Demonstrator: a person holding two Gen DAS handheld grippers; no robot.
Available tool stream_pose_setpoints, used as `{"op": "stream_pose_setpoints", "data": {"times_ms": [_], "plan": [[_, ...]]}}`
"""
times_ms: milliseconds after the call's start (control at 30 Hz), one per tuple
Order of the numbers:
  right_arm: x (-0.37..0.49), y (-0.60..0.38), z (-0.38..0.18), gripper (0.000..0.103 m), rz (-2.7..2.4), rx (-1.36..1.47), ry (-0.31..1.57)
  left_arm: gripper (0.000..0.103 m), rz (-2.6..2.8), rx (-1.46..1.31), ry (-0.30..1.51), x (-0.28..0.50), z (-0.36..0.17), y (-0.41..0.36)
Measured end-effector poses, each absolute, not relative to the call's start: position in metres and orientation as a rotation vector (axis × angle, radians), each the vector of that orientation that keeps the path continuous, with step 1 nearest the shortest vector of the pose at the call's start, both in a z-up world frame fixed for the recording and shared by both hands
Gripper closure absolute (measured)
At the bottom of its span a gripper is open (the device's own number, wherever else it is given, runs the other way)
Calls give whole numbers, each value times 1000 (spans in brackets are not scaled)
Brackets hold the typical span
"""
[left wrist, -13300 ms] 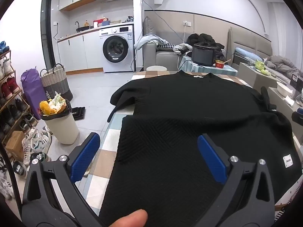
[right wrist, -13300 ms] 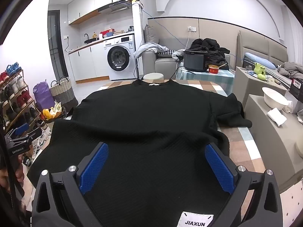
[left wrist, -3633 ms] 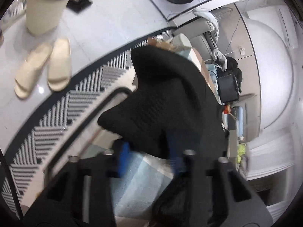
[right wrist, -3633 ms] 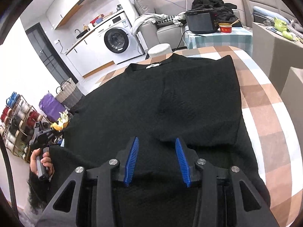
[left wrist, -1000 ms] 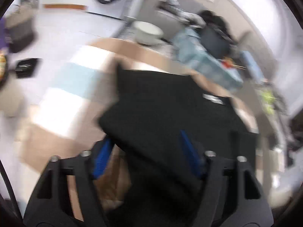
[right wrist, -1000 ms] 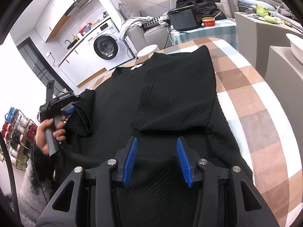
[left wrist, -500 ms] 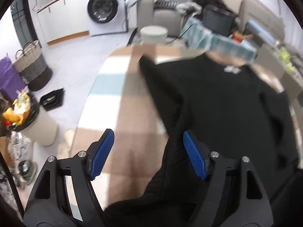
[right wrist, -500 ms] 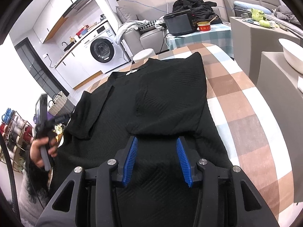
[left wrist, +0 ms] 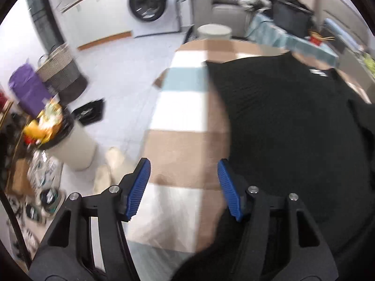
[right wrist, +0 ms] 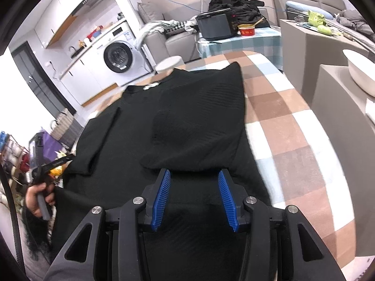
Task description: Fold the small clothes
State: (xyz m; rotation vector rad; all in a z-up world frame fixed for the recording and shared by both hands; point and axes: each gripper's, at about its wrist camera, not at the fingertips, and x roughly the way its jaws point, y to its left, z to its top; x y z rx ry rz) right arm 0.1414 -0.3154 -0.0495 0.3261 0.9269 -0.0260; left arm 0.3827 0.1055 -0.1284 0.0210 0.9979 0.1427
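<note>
Two grippers are seen over a checked table (right wrist: 288,126) on which a black top (right wrist: 199,121) is spread. The top lies along the middle of the table, its collar with a white label (right wrist: 151,86) toward the far edge. Both sleeves are folded in over the body: the right one lies across the chest near the right edge of the garment, the left one along its left side.

The left gripper (left wrist: 184,185) is held over the bare left edge of the table, just beside the top's left hem. Its jaws have just been closing, yet they stand apart, and nothing but checked cloth is seen between them; the right pad (left wrist: 228,189) sits at the garment's edge, and contact cannot be told. In the right wrist view this gripper is seen at the table's left edge, gripped by a hand (right wrist: 38,197).

The right gripper (right wrist: 194,197) is held low over the near part of the top, jaws partly apart, with black fabric below and between them. Whether the fabric is pinched cannot be told.
</note>
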Motion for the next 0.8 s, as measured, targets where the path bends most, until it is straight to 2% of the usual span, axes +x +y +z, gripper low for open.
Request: {"op": "stream_pose_setpoints", "data": {"times_ms": [200, 233, 367, 567, 600, 633, 667, 700, 733, 800], "plan": [[124, -337, -52, 59, -92, 285, 970, 46, 69, -77, 966, 342, -116, 118], [123, -340, -53, 57, -99, 280, 977, 45, 38, -90, 957, 330, -112, 119], [133, -353, -63, 54, -105, 275, 1001, 33, -12, -111, 948, 290, -106, 115], [172, -347, -86, 54, -43, 254, 1075, 32, -40, -110, 991, 254, -116, 108], [176, -343, -87, 57, -37, 218, 1076, 32, -48, -119, 996, 248, -119, 108], [180, -340, -88, 69, -38, 187, 1077, 32, -51, -120, 998, 246, -120, 109], [184, -338, -88, 76, -37, 161, 1074, 32, -52, -121, 998, 244, -122, 109], [186, -337, -87, 87, -27, 144, 1067, 37, -56, -124, 995, 241, -122, 108], [188, -337, -86, 92, -26, 130, 1061, 48, -65, -128, 990, 239, -123, 107], [192, -339, -84, 94, -42, 119, 1044, 64, -97, -118, 991, 240, -123, 100]]}}
